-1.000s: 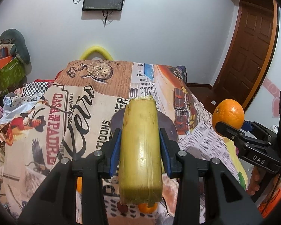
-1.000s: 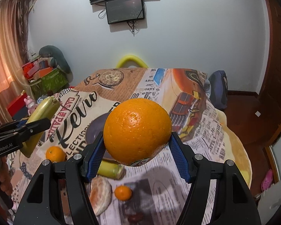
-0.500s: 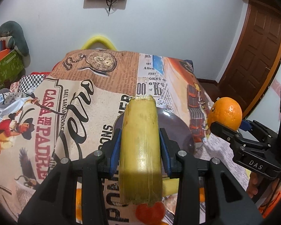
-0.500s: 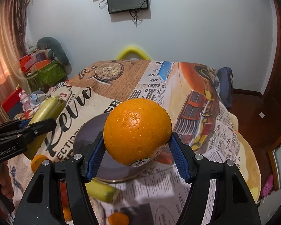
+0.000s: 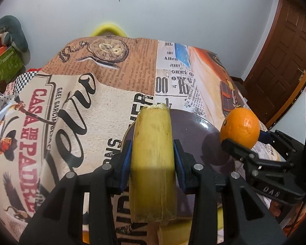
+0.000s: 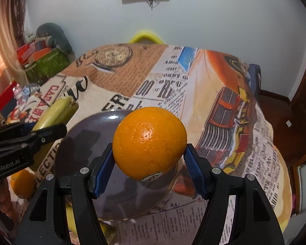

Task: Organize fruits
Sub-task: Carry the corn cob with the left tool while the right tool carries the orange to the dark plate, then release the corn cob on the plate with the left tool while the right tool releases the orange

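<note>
Hovering over the plate point(image 6: 77, 143): left gripper point(image 5: 153, 163) clamps banana point(image 5: 153, 153), right gripper point(image 6: 150, 159) clamps orange point(image 6: 150, 140); probably lower and release next.

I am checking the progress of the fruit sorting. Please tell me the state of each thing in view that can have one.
left hand-held gripper: shut on the banana piece, held above the plate.
banana piece: gripped, cut end forward.
right hand-held gripper: shut on the orange.
orange: gripped, off the table, sticker underneath.
plate: on the table, nothing seen on it.
small orange: lying on the tablecloth beside the plate.
</note>
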Motion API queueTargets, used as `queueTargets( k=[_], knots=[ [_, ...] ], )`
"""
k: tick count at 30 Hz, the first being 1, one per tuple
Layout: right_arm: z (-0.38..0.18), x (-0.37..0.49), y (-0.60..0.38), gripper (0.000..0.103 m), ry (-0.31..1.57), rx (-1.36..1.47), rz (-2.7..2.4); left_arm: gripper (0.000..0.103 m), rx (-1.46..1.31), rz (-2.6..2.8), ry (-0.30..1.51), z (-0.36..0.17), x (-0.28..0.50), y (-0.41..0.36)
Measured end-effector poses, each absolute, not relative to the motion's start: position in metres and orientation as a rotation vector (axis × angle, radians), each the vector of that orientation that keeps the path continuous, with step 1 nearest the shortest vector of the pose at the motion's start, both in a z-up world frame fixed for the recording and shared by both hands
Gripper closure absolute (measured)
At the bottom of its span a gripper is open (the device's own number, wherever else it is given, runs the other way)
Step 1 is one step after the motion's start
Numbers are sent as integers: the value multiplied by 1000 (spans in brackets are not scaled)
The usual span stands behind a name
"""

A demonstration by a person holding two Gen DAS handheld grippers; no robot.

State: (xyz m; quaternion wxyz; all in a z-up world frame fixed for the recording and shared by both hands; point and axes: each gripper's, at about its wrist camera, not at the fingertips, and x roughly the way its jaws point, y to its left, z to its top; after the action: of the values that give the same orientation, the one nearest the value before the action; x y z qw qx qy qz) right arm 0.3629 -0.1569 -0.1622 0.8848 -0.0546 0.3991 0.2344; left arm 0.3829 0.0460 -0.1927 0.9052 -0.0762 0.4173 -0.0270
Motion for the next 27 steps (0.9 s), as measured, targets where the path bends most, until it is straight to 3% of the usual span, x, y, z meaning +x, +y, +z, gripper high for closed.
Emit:
queueTargets(
  k=[18,21,27],
  knots=[
    [-195,383,-139,38,938,-198,528,65,-165,-70,962,-223,411,40],
    [-194,383,-139,38,937,-198,533,55,-150,-67,933,-216,410,39],
    [-179,376,-145,35,902,-183,532,54,-149,-61,907,-200,398,43]
  ],
)
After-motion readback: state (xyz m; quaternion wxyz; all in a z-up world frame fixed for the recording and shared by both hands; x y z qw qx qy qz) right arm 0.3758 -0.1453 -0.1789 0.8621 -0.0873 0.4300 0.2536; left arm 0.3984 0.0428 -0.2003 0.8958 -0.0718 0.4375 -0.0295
